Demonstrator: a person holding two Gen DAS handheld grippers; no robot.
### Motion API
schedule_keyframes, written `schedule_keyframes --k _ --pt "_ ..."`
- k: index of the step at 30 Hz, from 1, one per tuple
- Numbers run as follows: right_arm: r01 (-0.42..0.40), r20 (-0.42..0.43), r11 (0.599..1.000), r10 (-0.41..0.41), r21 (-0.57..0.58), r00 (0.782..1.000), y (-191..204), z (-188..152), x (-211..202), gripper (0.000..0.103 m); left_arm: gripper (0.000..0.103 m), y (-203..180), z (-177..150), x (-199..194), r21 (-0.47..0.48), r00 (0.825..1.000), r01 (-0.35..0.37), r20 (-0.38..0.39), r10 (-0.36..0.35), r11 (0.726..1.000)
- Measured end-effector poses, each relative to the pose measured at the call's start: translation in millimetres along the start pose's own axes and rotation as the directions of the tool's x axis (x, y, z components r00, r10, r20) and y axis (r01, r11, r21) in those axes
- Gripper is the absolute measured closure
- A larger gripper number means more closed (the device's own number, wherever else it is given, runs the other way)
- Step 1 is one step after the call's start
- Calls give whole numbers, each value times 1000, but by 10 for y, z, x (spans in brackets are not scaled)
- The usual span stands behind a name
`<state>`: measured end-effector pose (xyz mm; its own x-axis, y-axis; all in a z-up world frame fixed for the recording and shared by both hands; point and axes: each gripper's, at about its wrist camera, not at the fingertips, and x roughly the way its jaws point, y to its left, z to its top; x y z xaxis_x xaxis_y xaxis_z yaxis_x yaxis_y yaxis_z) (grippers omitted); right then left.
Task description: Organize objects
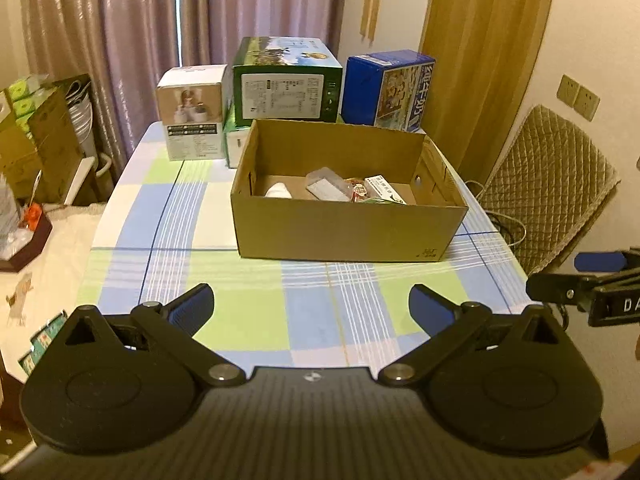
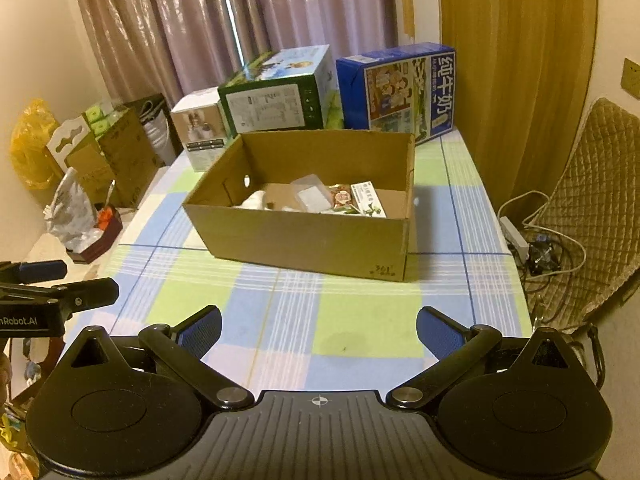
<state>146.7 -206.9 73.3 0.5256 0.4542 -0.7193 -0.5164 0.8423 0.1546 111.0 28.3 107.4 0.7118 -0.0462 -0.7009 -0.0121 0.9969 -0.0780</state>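
Both claws, left claw [image 1: 311, 307] and right claw [image 2: 319, 330], hang spread and empty near the tabletop's [image 1: 240, 292] front edge, so a careless reach could shove the open brown cardboard box [image 1: 348, 232] backward.

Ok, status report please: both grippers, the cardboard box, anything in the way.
Left gripper open, empty. Right gripper open, empty. Cardboard box on the checked tablecloth, small items inside. Nothing between grippers and box.

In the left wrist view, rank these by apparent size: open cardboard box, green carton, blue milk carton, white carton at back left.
1. Open cardboard box, though it sits nearest the camera.
2. Green carton.
3. Blue milk carton and white carton: these look alike, so I leave them unranked.
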Motion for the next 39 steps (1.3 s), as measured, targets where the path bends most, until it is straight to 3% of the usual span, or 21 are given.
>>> schedule_keyframes --k 11,19,39 --pt "5 42 1000 -6 16 999 76 -385 -377 2 1 -98 -350 -411 -55 1000 14 27 -13 998" --pt "12 59 1000 -13 18 998 89 -567 -539 2 1 -222 -553 -603 -33 999 -4 38 5 999" --pt "13 63 999 -15 35 998 98 -651 -569 2 1 -259 -649 -596 -30 1000 -22 18 23 999"
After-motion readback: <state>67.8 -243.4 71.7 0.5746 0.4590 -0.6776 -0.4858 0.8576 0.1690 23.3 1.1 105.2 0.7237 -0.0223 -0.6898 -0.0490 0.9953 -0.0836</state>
